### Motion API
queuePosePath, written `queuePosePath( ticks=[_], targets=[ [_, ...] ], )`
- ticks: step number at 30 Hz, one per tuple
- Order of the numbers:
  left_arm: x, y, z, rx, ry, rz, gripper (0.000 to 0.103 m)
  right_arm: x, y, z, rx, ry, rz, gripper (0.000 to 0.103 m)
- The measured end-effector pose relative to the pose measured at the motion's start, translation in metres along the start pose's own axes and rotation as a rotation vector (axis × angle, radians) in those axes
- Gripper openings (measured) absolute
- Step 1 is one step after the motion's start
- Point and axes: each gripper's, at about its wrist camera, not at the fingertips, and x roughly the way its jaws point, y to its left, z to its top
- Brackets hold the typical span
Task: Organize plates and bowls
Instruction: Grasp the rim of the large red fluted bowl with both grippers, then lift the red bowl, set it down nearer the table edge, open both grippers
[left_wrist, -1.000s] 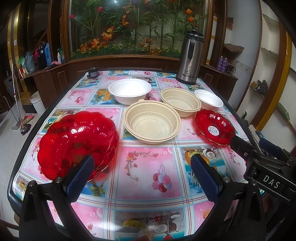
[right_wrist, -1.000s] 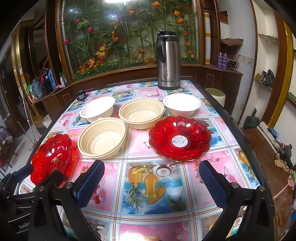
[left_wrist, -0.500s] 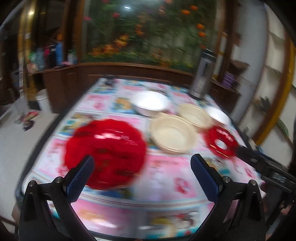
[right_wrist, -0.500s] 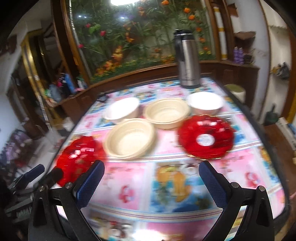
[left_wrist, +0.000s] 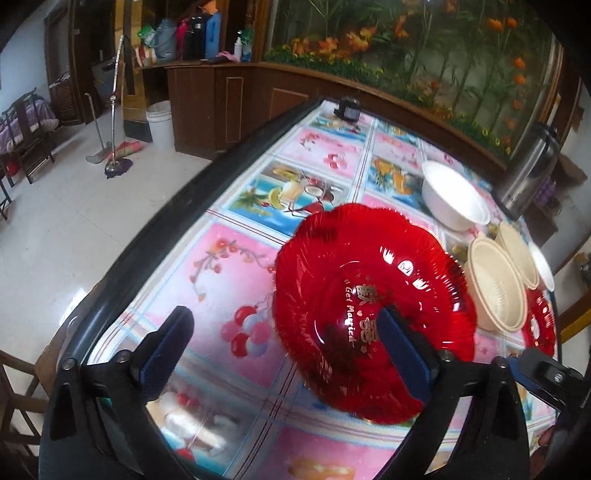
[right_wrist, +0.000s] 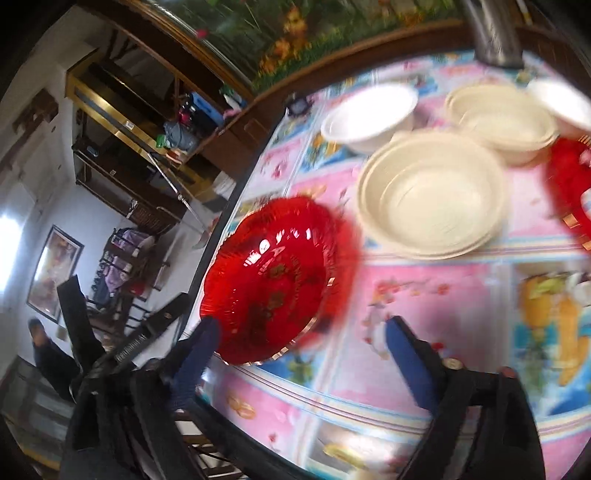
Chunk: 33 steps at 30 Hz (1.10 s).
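- The large red plate (left_wrist: 373, 295), scalloped and glossy, looks to be thin moulded plastic: light, fairly stiff, slick on its shiny face, and likely to flex or crack if pinched hard.
- Best hold, I judge, is the raised fluted rim at the near edge, one pad above and one below, since the smooth centre offers nothing to bite.
- The left gripper (left_wrist: 291, 354) has its jaws wide and closing; its right pad overlaps the plate's near rim in the picture, its left pad is well clear over the tablecloth (left_wrist: 236, 273). No pad presses on the plate yet.
- The right gripper (right_wrist: 299, 343) is also wide and closing, empty; the plate (right_wrist: 277, 273) lies just ahead, towards its left pad.
- The cream bowl (right_wrist: 432, 192) sits farther ahead, beyond the plate.
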Motion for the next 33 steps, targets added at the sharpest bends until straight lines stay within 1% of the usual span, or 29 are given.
queuePosePath(
  ticks=[1, 2, 3, 5, 6, 7, 8, 9, 10, 11, 12, 14, 16, 20, 24, 33],
  targets=[
    [0.005, -0.003, 0.0, 0.009, 0.017, 0.002, 0.09, 0.007, 0.001, 0.0, 0.009, 0.015, 0.01, 0.077],
    [0.01, -0.005, 0.001, 0.015, 0.031, -0.004, 0.085, 0.015, 0.001, 0.002, 0.021, 0.036, 0.008, 0.074],
    [0.014, -0.005, 0.001, 0.022, 0.035, -0.008, 0.084, 0.023, -0.002, 0.004, 0.04, 0.06, -0.003, 0.073],
    [0.02, -0.008, -0.001, 0.034, 0.049, 0.003, 0.071, 0.04, -0.003, 0.007, 0.054, 0.083, -0.022, 0.064],
    [0.023, -0.009, -0.002, 0.036, 0.057, -0.002, 0.068, 0.045, -0.002, 0.008, 0.053, 0.083, -0.039, 0.062],
    [0.028, -0.009, -0.004, 0.039, 0.069, -0.003, 0.057, 0.05, -0.001, 0.008, 0.048, 0.083, -0.058, 0.057],
    [0.03, -0.009, -0.005, 0.04, 0.078, 0.0, 0.043, 0.056, 0.0, 0.009, 0.037, 0.086, -0.091, 0.052],
    [0.032, -0.009, -0.007, 0.04, 0.092, 0.0, 0.038, 0.06, -0.001, 0.01, 0.027, 0.095, -0.128, 0.048],
    [0.036, -0.009, -0.009, 0.04, 0.105, 0.001, 0.034, 0.062, 0.0, 0.01, 0.016, 0.098, -0.154, 0.033],
    [0.038, -0.009, -0.011, 0.042, 0.11, 0.004, 0.031, 0.064, 0.003, 0.01, 0.004, 0.103, -0.174, 0.024],
    [0.04, -0.009, -0.012, 0.048, 0.111, 0.013, 0.028, 0.068, 0.005, 0.009, -0.008, 0.114, -0.192, 0.02],
    [0.041, -0.007, -0.016, 0.042, 0.114, 0.033, 0.017, 0.077, 0.009, 0.007, -0.031, 0.11, -0.23, 0.015],
    [0.04, -0.005, -0.017, 0.033, 0.107, 0.024, 0.016, 0.078, 0.011, 0.004, -0.06, 0.089, -0.259, 0.015],
    [0.037, -0.006, -0.019, 0.034, 0.102, 0.039, 0.016, 0.075, 0.01, 0.004, -0.078, 0.084, -0.265, 0.015],
    [0.031, -0.005, -0.018, 0.021, 0.099, 0.035, 0.016, 0.072, 0.013, 0.003, -0.097, 0.073, -0.273, 0.014],
    [-0.003, -0.001, -0.012, 0.015, 0.027, 0.021, 0.015, 0.047, 0.036, 0.002, -0.164, -0.001, -0.263, 0.014]
  ],
)
